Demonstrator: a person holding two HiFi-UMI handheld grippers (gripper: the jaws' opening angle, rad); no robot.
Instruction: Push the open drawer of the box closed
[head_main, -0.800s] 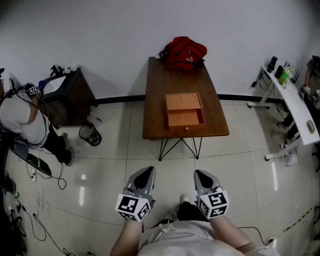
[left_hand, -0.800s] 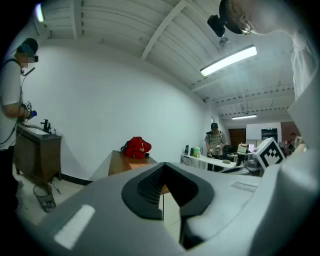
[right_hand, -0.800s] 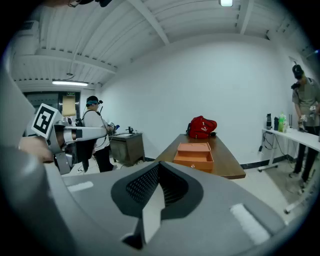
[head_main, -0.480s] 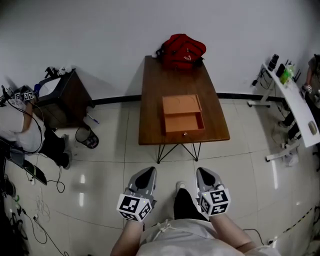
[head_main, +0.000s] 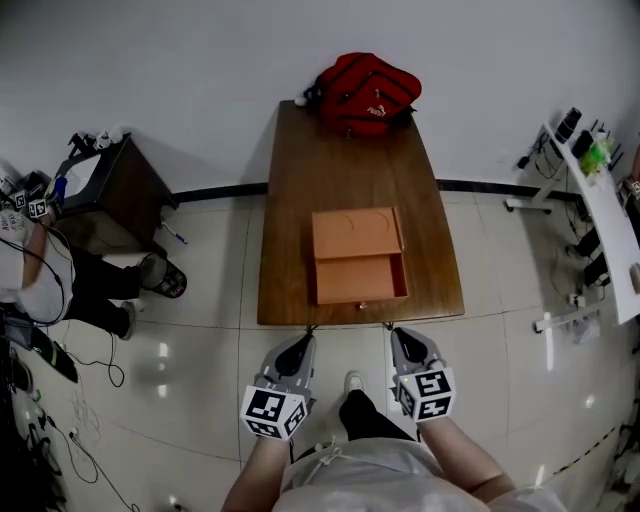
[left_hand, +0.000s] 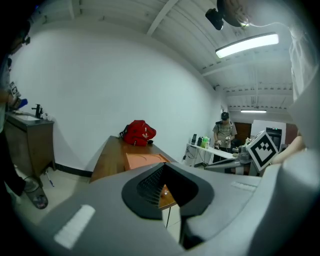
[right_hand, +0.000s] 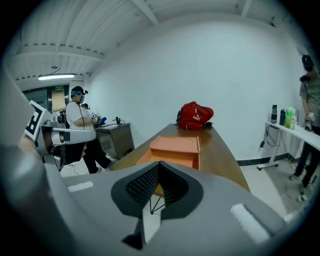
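Changed since the earlier frame: you have stepped up to the table. Its near edge, formerly well ahead of you, now lies just beyond both gripper tips. Nothing on it has shifted.

- Box: orange, on the table's midline, toward the near end.
- Drawer: pulled out toward you, interior showing, small knob on its near face. It stands open as before, so the closing push remains to be made. Your approach has only brought it within reach.
- Left gripper: jaws together, nothing between them; at the near table edge, left of the drawer front.
- Right gripper: jaws together, nothing held; at the near edge, slightly right of the drawer front.
- Red bag: far end of the table, by the wall.
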